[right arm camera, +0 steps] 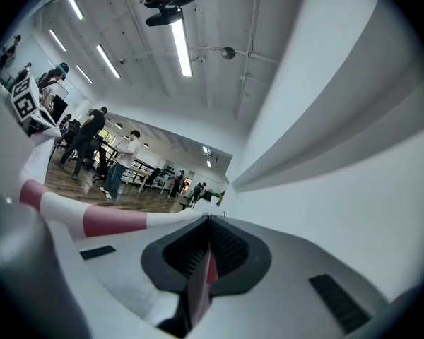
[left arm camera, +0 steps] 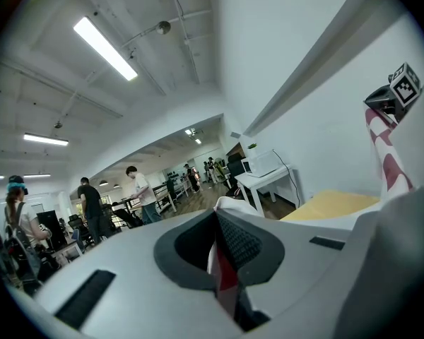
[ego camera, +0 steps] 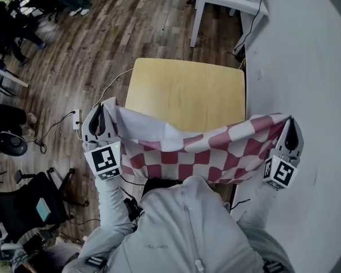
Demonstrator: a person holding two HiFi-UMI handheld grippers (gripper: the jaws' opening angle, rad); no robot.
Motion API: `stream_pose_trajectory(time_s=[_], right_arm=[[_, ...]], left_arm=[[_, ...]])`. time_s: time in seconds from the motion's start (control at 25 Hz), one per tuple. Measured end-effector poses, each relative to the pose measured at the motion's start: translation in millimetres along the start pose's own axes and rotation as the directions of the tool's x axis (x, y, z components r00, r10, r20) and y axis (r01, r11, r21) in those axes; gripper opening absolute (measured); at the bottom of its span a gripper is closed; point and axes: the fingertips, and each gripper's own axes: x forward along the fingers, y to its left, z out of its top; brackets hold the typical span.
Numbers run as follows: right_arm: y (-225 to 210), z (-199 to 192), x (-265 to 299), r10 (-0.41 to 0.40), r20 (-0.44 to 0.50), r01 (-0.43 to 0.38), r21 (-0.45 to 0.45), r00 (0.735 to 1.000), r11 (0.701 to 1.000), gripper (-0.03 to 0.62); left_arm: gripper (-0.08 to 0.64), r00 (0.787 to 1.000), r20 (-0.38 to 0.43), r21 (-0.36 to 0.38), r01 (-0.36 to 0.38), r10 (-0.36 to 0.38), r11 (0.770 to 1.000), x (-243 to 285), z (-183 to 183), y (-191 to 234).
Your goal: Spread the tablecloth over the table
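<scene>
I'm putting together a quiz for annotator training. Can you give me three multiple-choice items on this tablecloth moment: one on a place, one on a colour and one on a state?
1. Where is the tablecloth?
A. Spread flat over the whole tabletop
B. Stretched between the two grippers by the near edge of the table
C. Bundled under one arm

2. What colours is the tablecloth?
A. Red and white checks
B. Plain blue
C. Green stripes

3. How do the left gripper and right gripper stand?
A. Both open and empty
B. Only the left shut
C. Both shut on the tablecloth

Answers:
1 B, the head view shows it hanging between them, with most of the tabletop bare.
2 A, the checks are plain in the head view.
3 C, each gripper view shows cloth pinched between closed jaws.
</scene>
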Motion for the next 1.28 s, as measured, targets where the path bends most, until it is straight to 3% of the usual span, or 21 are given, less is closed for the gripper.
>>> stream_pose_trajectory(time_s=[0.24,0.64,1.28], right_arm=[[3,4,14,-0.003,0.000,0.003,-0.068,1.000,0.998,0.021],[4,-9,51,-0.028,-0.026,0.026,-0.063,0.999,0.998,0.021],[-11,-14,154,-0.031,0.009,0.032,-0.106,0.999,0.994,0.021]], left_arm=[[0.026,1.000,-0.020,-0.009,0.004,-0.004,1.000,15,-2,-4],[0.026,1.000,-0.022,0.010,0.022,-0.021,1.000,53,-8,4],[0.026,0.996,0.084,0.071,0.001,-0.007,0.997,153,29,23]])
